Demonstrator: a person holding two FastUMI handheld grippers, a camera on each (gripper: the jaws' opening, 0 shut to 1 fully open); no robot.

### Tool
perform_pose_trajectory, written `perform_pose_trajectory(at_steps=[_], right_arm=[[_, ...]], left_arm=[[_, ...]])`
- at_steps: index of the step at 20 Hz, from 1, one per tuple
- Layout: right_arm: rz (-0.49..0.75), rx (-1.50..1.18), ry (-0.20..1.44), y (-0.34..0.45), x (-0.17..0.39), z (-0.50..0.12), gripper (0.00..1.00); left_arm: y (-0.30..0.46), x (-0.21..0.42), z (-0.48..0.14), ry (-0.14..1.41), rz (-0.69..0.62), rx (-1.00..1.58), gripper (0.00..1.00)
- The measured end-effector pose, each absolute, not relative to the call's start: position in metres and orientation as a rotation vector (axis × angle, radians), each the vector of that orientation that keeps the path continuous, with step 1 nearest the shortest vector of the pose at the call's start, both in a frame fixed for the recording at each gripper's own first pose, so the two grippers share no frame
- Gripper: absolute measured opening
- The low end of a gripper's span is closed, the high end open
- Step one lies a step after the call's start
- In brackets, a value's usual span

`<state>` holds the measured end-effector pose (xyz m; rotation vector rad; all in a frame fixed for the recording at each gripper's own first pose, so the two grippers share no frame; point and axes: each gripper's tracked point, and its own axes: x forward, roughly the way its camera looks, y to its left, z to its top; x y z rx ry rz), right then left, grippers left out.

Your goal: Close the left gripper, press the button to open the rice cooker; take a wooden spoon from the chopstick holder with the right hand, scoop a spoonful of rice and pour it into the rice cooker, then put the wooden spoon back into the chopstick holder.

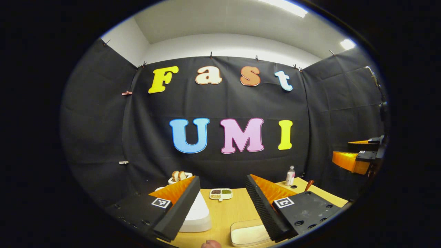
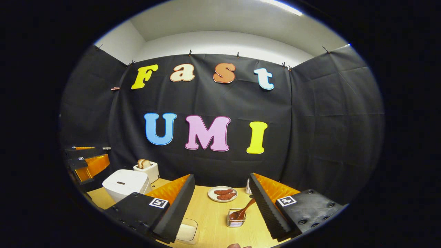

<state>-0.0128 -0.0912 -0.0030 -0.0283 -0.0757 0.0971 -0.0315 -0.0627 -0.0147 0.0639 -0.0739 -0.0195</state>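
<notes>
In the left gripper view, the left gripper (image 1: 223, 203) is wide open with nothing in it. Between its fingers lies bare wooden table (image 1: 227, 212). A shallow rice container (image 1: 248, 233) sits at 5 o'clock, partly cut off by the right finger. The white rice cooker (image 1: 197, 212), lid down, sits at 7 o'clock, half hidden behind the left finger. Farther back is a small tray of grains (image 1: 221, 194), then a toaster (image 1: 179, 177) and a bottle (image 1: 290, 175).

In the right gripper view, the right gripper (image 2: 222, 203) is also wide open and holds nothing. The wooden spoon (image 2: 244, 210) leans in the chopstick holder (image 2: 236, 218), just left of the right finger. There is open table around it. Behind it is a plate of sausages (image 2: 222, 194). A small thing behind the right finger is hard to make out.
</notes>
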Motion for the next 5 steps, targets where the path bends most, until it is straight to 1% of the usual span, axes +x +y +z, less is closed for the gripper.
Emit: perform_pose_trajectory(at_steps=[3,4,5], right_arm=[[0.105,-0.037,-0.076,-0.094,-0.016,-0.007,0.98],[0.11,-0.037,-0.074,-0.093,-0.016,-0.007,0.94],[0.113,-0.039,-0.073,-0.094,-0.017,-0.006,0.98]], left_arm=[[-0.075,-0.037,-0.013,-0.078,-0.027,0.064,0.93],[-0.079,-0.037,-0.013,-0.077,-0.03,0.065,0.93],[-0.082,-0.038,-0.012,-0.078,-0.032,0.066,0.93]])
